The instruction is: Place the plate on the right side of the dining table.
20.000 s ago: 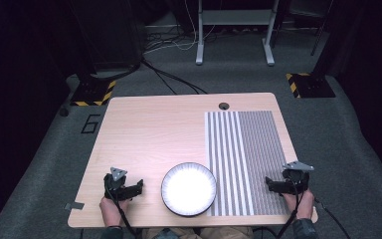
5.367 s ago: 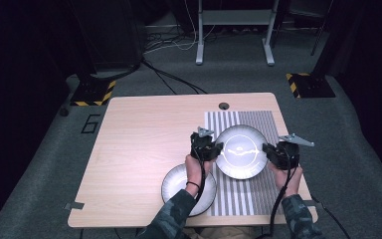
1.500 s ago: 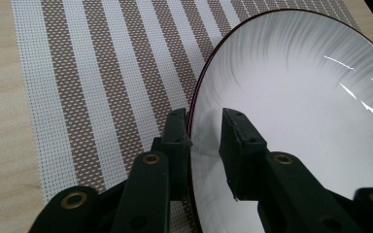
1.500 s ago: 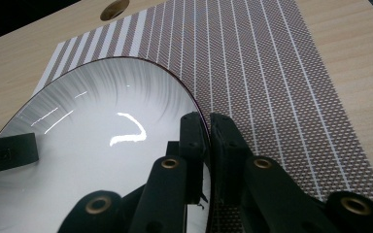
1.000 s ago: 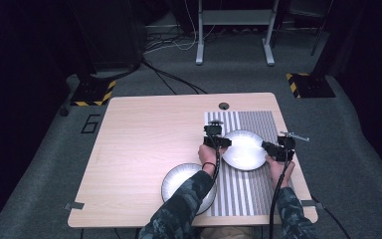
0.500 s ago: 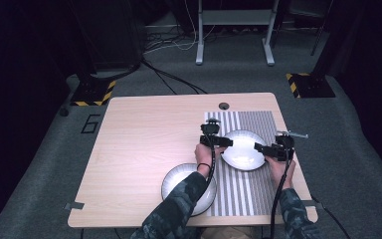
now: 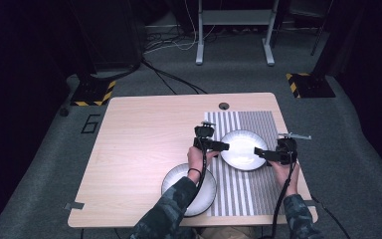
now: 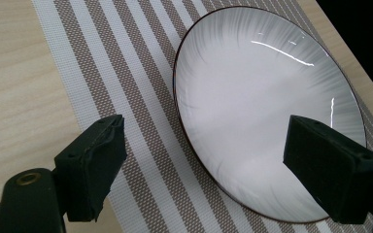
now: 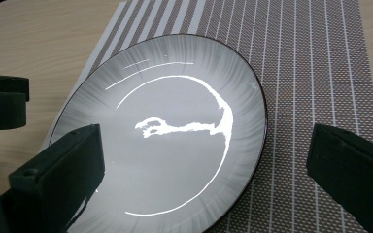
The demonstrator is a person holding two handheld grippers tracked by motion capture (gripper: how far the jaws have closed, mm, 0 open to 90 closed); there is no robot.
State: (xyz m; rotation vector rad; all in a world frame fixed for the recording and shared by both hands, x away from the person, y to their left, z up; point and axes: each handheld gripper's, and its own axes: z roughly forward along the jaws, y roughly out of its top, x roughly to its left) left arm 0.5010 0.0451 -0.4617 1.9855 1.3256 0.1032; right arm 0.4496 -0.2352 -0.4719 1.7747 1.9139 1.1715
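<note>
Since a second ago, both pairs of jaws have just been opening and now stand wide apart, pressing on nothing; released from them, the white plate (image 7: pixel 242 149) lies flat on the striped placemat (image 7: pixel 258 124), in its far half. Left gripper (image 7: pixel 218 145) hovering at the plate's left rim, one jaw over the mat's stripes and the other above the plate's face, as seen in the left gripper view (image 8: pixel 267 111). Right gripper (image 7: pixel 261 153) hovering at the plate's right rim, one jaw over the plate (image 9: pixel 175 141) and the other over bare mat (image 9: pixel 320 73). Compared with five seconds back, plate set farther up the mat and both hands closer in on it. Second plate (image 7: pixel 176 177) near the table's front edge, partly under the left forearm, overlapping the mat's left border, apart from the first. Wide bare wood on the table (image 7: pixel 139 134) to the left; striped mat free beyond and in front of the plate; table's right edge just beside the right hand.
</note>
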